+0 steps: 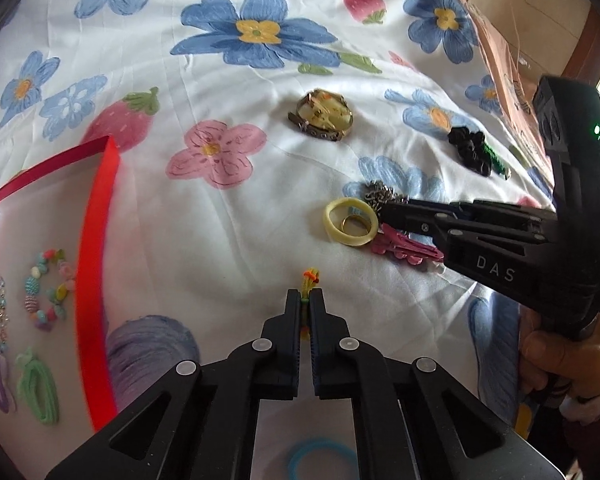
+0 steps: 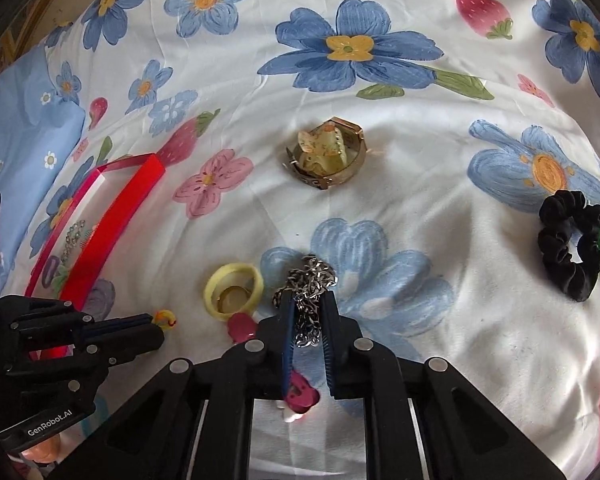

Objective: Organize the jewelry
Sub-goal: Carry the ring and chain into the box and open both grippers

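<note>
On the flowered bedsheet [image 1: 260,184], the left gripper [image 1: 305,300] is pinching a small braided cord of orange, yellow and green [image 1: 309,280]; its jaws are sitting nearly closed on the cord, whose knotted end is poking out past the tips toward 12 o'clock. Seen from the right wrist camera, that same cord [image 2: 165,317] is sticking out of the left tongs at about 9 o'clock.

The right gripper [image 2: 309,304] is clamping a silver chain [image 2: 308,280]: the links are bunching between the two fingers and spilling out beyond the tips toward 12 o'clock. Just at 10 o'clock from those tips, a pale yellow ring-shaped band [image 2: 233,291] is lying flat with a small gold ring [image 2: 232,294] inside it. A pink hair clip [image 2: 300,394] is lying under the right fingers, toward 6 o'clock of the chain.

Farther off at 12 o'clock, a watch [image 2: 326,156] is curling around a cream claw clip. A black scrunchie [image 2: 570,240] is resting at 3 o'clock, touching something green.

At 9 o'clock in the left wrist view, a red-rimmed tray [image 1: 96,240] is holding a beaded bracelet [image 1: 48,288], a green hair tie [image 1: 38,388] and other small pieces.
</note>
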`<state>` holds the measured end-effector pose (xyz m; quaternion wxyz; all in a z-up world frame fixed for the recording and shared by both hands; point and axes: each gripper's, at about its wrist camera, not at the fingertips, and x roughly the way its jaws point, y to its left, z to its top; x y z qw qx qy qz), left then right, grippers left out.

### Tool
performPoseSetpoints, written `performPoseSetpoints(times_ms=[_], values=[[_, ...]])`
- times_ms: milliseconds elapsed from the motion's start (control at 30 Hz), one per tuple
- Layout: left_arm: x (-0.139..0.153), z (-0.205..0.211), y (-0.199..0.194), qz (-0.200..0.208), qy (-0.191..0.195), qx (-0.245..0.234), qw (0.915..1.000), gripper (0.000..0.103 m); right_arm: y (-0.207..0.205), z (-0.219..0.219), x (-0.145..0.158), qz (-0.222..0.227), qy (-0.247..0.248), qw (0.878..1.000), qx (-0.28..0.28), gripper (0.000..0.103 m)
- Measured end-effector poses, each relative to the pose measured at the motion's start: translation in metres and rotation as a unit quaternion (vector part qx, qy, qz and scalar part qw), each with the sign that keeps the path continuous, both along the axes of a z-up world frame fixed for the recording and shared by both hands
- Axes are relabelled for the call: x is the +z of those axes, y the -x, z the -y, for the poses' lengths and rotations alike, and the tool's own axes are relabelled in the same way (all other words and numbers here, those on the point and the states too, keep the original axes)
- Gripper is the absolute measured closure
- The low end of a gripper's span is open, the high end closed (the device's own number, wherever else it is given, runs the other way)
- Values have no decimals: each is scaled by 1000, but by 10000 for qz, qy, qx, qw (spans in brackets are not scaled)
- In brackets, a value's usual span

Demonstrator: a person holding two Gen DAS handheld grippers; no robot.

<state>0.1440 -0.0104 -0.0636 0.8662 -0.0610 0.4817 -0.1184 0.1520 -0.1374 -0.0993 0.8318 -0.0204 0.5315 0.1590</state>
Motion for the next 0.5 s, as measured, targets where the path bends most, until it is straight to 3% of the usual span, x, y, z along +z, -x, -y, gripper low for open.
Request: performPoseSetpoints(times_ms=[267,500], values=[[30,-31,30,304,214,278,9989,100,10,-7,25,143,-670,9976,-62,92],[57,-64,64,581,296,558,9963,100,19,-33,59,406,-969,9943,150,92]])
